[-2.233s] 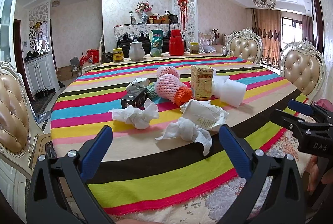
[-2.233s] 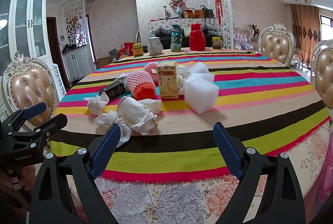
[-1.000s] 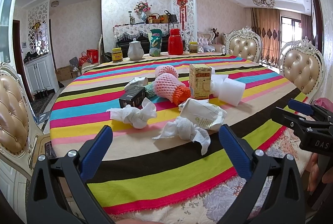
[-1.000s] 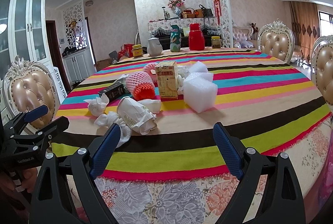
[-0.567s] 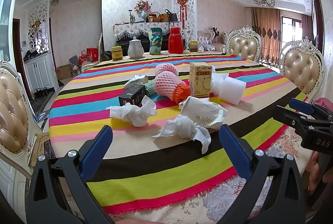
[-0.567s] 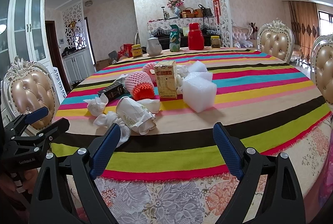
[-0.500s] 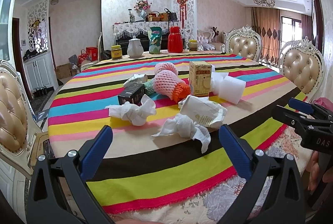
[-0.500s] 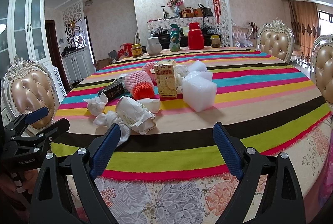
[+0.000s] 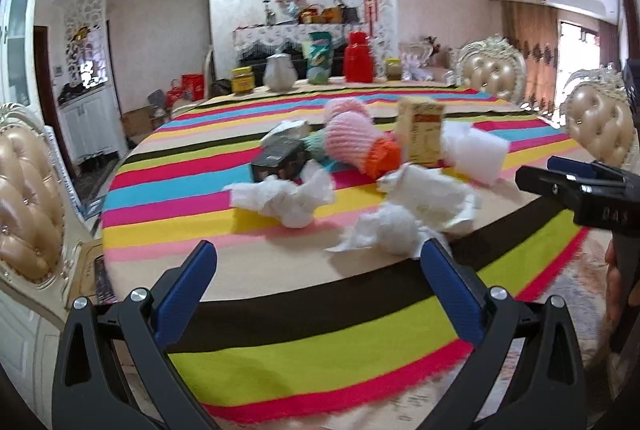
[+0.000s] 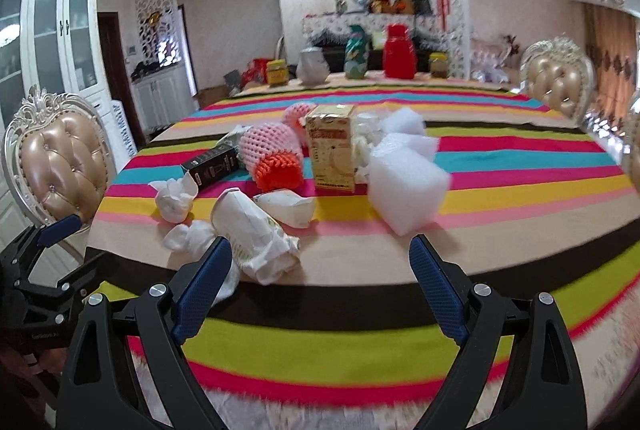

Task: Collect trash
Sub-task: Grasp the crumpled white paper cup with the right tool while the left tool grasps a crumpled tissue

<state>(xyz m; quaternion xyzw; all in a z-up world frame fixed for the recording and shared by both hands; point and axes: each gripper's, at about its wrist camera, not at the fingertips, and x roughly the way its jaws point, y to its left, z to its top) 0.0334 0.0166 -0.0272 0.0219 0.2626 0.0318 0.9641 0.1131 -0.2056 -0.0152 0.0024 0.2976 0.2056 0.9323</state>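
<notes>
Both grippers have moved closer to the trash since the earlier frames, so the pile looks larger.

Left wrist view: the left gripper [image 9: 316, 274] hovers over the near edge of the striped tablecloth [image 9: 280, 350], its two blue fingers spread wide and holding nothing. Just past the fingertips lie two crumpled white tissues [image 9: 286, 198], one near the right finger and one farther left. Beside them is one crumpled paper wrapper [image 9: 432, 198]. Behind these are one black box [image 9: 278, 162], two pink foam fruit nets [image 9: 352, 140], one yellow carton [image 9: 422, 134] standing upright, and white foam packing [image 9: 474, 156]. The right gripper [image 9: 560, 178] enters from the right edge; its opening cannot be judged here.

Right wrist view: the right gripper [image 10: 320, 266] also hangs wide open and empty above the near table edge. Its left finger overlaps one tissue and the wrapper. The same pile sits ahead. The foam shows as at least two blocks. Five containers stand at the table's far edge [image 10: 352, 62]. Two padded chairs [image 10: 60, 166] flank the table.
</notes>
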